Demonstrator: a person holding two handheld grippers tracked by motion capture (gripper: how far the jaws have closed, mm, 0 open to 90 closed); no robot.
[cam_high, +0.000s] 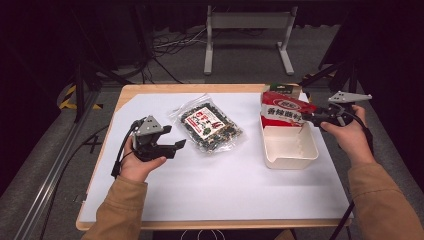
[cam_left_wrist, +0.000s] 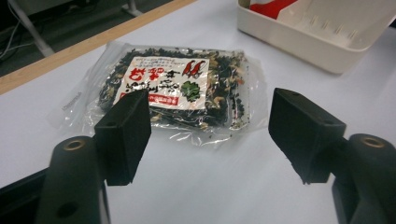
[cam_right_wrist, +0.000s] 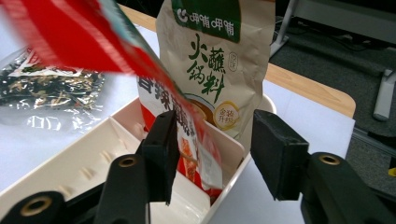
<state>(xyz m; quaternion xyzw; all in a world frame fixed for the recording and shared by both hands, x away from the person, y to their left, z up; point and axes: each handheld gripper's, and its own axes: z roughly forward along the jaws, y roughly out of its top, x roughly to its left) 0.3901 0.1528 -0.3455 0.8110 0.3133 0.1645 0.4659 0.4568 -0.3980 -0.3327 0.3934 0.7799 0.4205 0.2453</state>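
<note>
A red snack packet (cam_high: 282, 110) stands in the far end of a white divided bin (cam_high: 290, 147), leaning over its rim. Behind it stands a brown pouch with a green top (cam_right_wrist: 219, 70). My right gripper (cam_high: 306, 117) is at the packet's right edge. In the right gripper view its jaws (cam_right_wrist: 212, 154) are open, with the red packet (cam_right_wrist: 177, 107) beside the left pad and a gap to the right pad. A clear packet of dark dried food (cam_high: 210, 125) lies flat at the table's middle. My left gripper (cam_high: 177, 145) hovers left of it, open and holding nothing (cam_left_wrist: 210, 135).
White paper (cam_high: 225, 185) covers the wooden table. The near compartments of the bin (cam_right_wrist: 70, 163) hold nothing. A grey metal stand (cam_high: 247, 30) and cables are on the floor beyond the table's far edge.
</note>
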